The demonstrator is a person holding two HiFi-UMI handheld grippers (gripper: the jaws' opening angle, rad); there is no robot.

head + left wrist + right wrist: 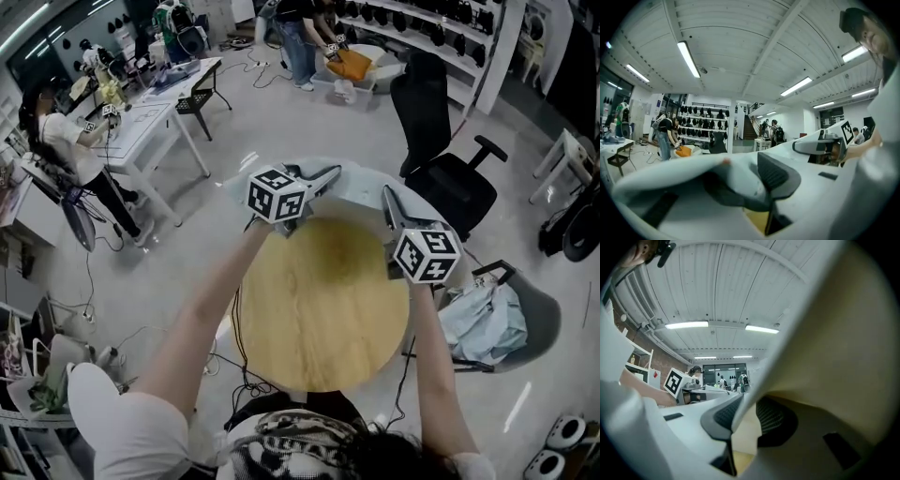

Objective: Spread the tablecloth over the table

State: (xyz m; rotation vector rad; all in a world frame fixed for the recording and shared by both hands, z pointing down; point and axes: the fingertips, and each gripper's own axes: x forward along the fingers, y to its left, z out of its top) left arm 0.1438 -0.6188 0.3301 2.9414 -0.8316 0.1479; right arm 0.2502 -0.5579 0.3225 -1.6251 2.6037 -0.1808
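In the head view, a pale grey fabric tablecloth (361,187) is seen gathered at the far edge of a round light-wood desk (323,319), most of whose top is uncovered. The cloth is held between the left gripper (323,178) and the right gripper (389,202). The grip itself is masked there by the marker cubes. A grey floor, a black office chair (441,159) and a white work table (155,127) are shown around the desk.

In the left gripper view, that gripper's fingers (778,174) are shown clenched on a fold of the tablecloth. One dark ribbed pad is exposed and the other is largely wrapped in cloth. A sliver of yellow wood is seen below. Dark wall shelving (701,124) is visible at the back of the room.

In the right gripper view, the cloth's edge is pinched between two ribbed fingers (776,420). The right half of the room is hidden by the raised sheet. White ceiling strip lights (686,325) are seen on the left.
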